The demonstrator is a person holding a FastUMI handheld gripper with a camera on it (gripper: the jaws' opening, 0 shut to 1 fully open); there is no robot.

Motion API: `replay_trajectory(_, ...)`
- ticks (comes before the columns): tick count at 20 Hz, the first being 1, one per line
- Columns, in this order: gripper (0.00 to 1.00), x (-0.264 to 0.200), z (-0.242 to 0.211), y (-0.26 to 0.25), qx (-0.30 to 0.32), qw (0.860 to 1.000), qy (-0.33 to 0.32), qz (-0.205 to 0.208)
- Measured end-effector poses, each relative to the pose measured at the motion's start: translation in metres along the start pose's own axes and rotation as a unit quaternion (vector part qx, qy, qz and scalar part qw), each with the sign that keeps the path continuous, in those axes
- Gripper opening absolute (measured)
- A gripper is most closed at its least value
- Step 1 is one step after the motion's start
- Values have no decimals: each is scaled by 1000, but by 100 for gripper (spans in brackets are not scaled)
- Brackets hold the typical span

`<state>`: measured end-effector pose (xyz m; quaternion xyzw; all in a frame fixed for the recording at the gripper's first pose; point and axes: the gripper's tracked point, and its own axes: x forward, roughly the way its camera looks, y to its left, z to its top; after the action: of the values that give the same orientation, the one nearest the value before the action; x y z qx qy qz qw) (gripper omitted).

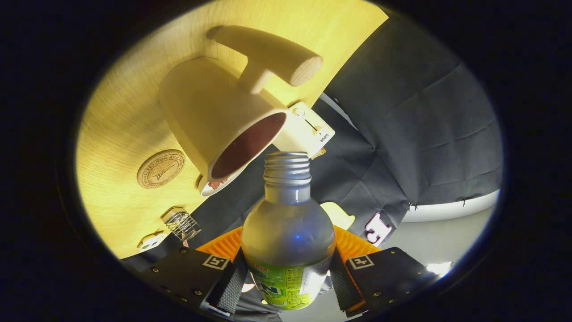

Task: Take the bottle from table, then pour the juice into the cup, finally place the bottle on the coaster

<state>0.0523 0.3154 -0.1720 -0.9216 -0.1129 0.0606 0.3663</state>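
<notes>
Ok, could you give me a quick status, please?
Gripper shut on bottle. Bottle uncapped, mouth at cup rim. Coaster beside cup.

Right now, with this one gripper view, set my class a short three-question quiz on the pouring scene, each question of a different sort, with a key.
1. True or false: the bottle has its cap on.
2. What holds the bottle? A) a bare hand B) the gripper C) the cup
3. Fill in: the bottle's mouth sits just below the cup's ____.

Key: 1 false, the threaded neck is bare. 2 B, a finger on each side. 3 rim; the round coaster lies beyond, on the table.
</notes>
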Motion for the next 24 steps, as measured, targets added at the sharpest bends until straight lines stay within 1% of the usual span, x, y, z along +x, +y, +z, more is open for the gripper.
replay_trajectory(7,81,0,-8,6,0,1000,7,6)
replay_trajectory(14,81,2,-10,7,28,1000,9,-1)
replay_trajectory(20,81,4,-20,5,85,996,18,-14)
replay_trajectory(24,81,-1,-26,16,163,986,26,-2)
